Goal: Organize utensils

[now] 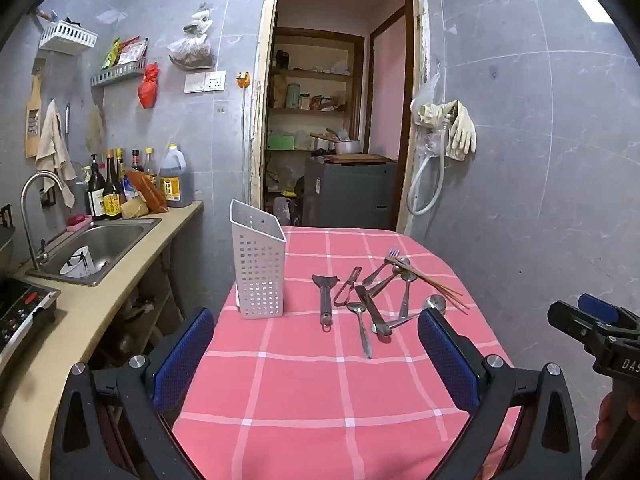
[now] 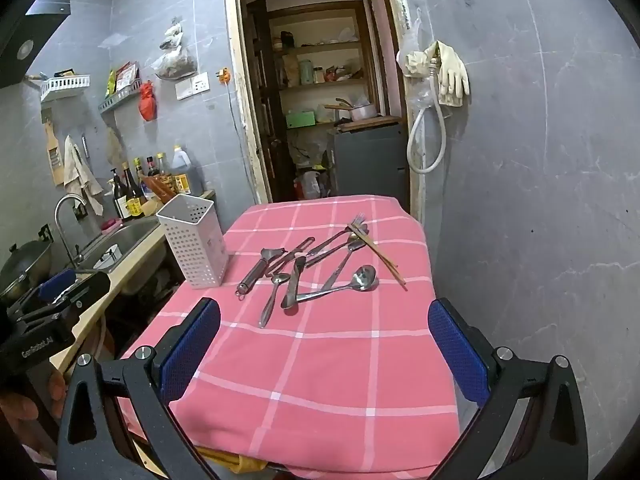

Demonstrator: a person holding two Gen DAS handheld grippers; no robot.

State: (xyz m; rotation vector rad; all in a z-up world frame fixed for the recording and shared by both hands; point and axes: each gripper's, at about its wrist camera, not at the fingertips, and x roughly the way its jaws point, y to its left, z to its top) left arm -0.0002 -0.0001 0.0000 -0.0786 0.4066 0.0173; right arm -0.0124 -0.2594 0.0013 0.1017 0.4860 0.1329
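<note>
Loose pile of utensils [image 1: 376, 300] lying on the pink checked cloth [image 1: 312, 392] of the bench, right of centre and toward the far half. Among them: a metal scraper-like tool with a ringed handle [image 1: 326, 300] at the left of the pile, a small spoon [image 1: 360, 326] nearest, a ladle [image 2: 352, 282] with its bowl to the right, a fork [image 1: 384, 266] at the far side, and wooden chopsticks [image 1: 434, 286] slanting across the right edge. Several crossed and overlapping, so likely to drag neighbours when lifted. Probably stiff, light, smooth steel, apt to slip or pivot between pads; best taken across the handle near mid-length, starting with the outliers that lie free, the near spoon or the left tool. Chopsticks thin and low on the cloth, likely the fussiest to pinch.

White perforated holder [image 1: 258, 268] standing upright just left of the pile, near the bench's left edge; light plastic, probably easy to tip when loading.

Left tongs [image 1: 316, 356] and right tongs [image 2: 324, 348] both spread wide, empty, hovering over the near cloth, well short of the pile. Open cloth between; bench edges falling away left toward the sink counter [image 1: 96, 304] and right toward the wall.
</note>
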